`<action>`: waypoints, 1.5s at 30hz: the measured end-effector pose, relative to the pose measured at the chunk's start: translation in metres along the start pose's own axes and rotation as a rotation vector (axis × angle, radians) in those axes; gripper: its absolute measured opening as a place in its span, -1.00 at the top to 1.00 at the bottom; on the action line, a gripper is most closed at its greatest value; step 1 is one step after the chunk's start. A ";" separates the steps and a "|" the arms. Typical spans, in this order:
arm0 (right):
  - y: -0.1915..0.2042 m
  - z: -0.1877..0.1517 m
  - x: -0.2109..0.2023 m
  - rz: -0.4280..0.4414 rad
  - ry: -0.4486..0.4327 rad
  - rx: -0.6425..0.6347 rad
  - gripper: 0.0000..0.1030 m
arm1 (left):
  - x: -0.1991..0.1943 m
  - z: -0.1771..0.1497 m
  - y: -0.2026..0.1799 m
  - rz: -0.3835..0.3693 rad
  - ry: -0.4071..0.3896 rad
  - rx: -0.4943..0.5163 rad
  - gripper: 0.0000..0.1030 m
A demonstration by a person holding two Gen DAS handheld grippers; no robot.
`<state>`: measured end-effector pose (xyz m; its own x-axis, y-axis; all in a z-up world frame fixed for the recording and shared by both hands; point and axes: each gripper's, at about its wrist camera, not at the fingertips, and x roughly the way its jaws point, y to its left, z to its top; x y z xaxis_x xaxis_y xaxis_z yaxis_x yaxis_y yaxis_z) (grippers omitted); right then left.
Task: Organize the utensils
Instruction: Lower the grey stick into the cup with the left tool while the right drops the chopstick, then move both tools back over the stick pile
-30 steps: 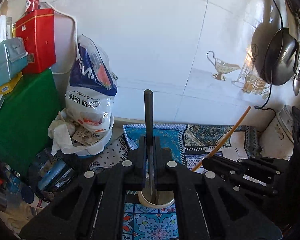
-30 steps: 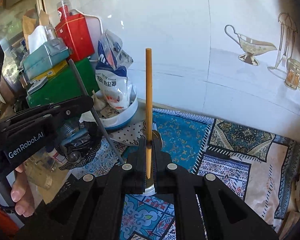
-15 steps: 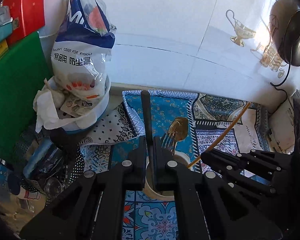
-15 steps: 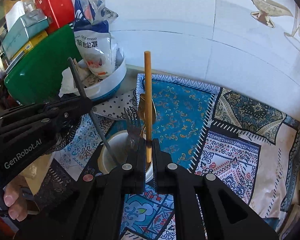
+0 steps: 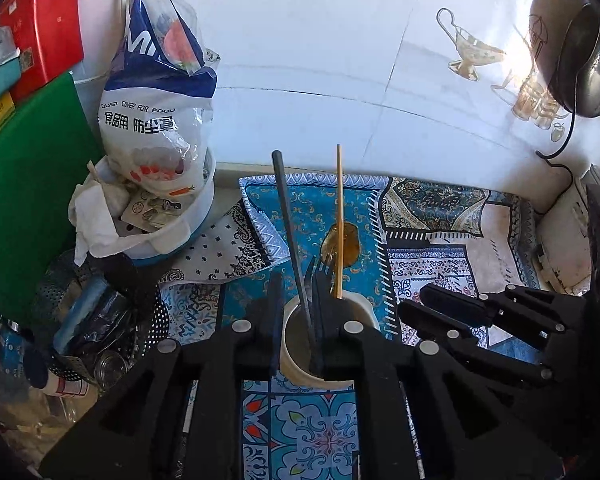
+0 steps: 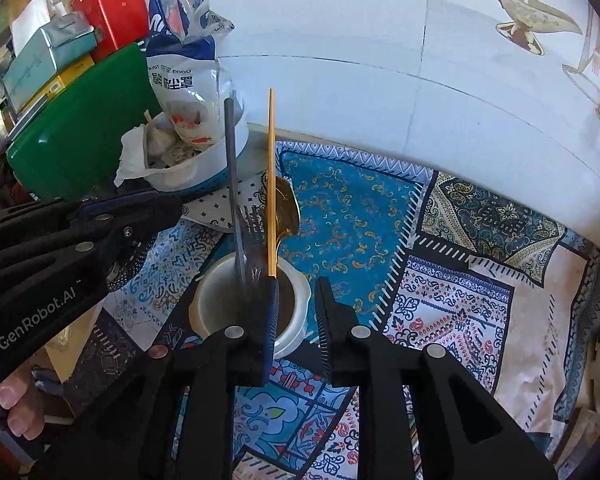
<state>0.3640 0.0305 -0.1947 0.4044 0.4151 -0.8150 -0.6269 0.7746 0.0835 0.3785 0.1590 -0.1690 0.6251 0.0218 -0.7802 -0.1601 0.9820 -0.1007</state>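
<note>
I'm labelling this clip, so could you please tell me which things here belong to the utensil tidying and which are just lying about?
Job:
white cup
black chopstick
wooden chopstick
fork
gold spoon
left gripper and right gripper, both open

Lying about:
dust-cover bag
green board
red tin
hanging pan

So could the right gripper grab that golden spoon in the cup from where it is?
Probably yes. The right gripper is open just above the cup, and the spoon stands clear, though a chopstick and fork crowd it.
</note>
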 end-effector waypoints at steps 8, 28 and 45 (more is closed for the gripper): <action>-0.014 -0.016 -0.031 -0.027 -0.038 -0.002 0.66 | -0.021 -0.016 -0.017 0.005 -0.019 0.030 0.45; -0.106 -0.101 -0.085 -0.161 -0.012 0.132 0.65 | -0.005 -0.061 -0.147 -0.114 0.045 0.238 0.07; -0.154 -0.193 -0.019 -0.071 0.233 0.334 0.65 | 0.085 -0.123 -0.167 -0.108 0.335 0.222 0.07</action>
<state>0.3240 -0.1887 -0.3024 0.2531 0.2656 -0.9303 -0.3365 0.9257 0.1728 0.3646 -0.0264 -0.2945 0.3404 -0.1098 -0.9338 0.0844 0.9927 -0.0859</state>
